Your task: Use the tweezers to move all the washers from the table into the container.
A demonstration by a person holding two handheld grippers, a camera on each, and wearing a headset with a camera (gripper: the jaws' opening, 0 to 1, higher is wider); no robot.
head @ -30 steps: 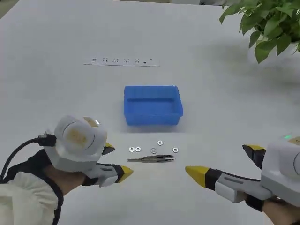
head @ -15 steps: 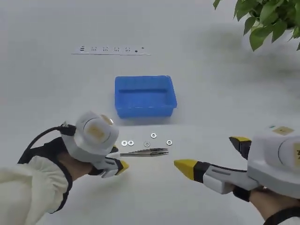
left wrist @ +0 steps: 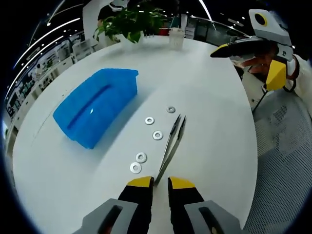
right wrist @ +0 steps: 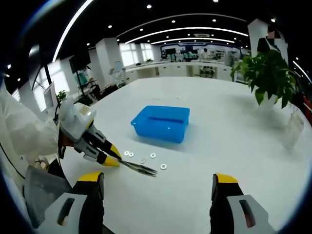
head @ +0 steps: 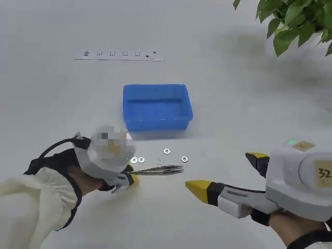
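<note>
Silver tweezers (head: 161,169) lie on the white table, and several small washers (head: 159,161) are scattered just beyond them. Behind the washers stands an empty blue container (head: 158,123). My left gripper (head: 130,178) is shut on the tweezers' (left wrist: 170,144) handle end, whose tips point away past the washers (left wrist: 157,135) beside the container (left wrist: 92,112). My right gripper (head: 226,171) is open to the right of the tweezers, holding nothing. From the right gripper (right wrist: 157,179) I see the left gripper (right wrist: 109,161), the tweezers (right wrist: 139,168) and the container (right wrist: 161,127).
A white power strip (head: 118,55) lies flat at the far side of the table. A potted plant (head: 290,21) stands at the far right corner. The right gripper (left wrist: 258,44) shows at the upper right of the left gripper view.
My left gripper has moved in to the tweezers' handle end and gone from open to shut on it. The right gripper has drifted slightly left. The head camera has shifted.
</note>
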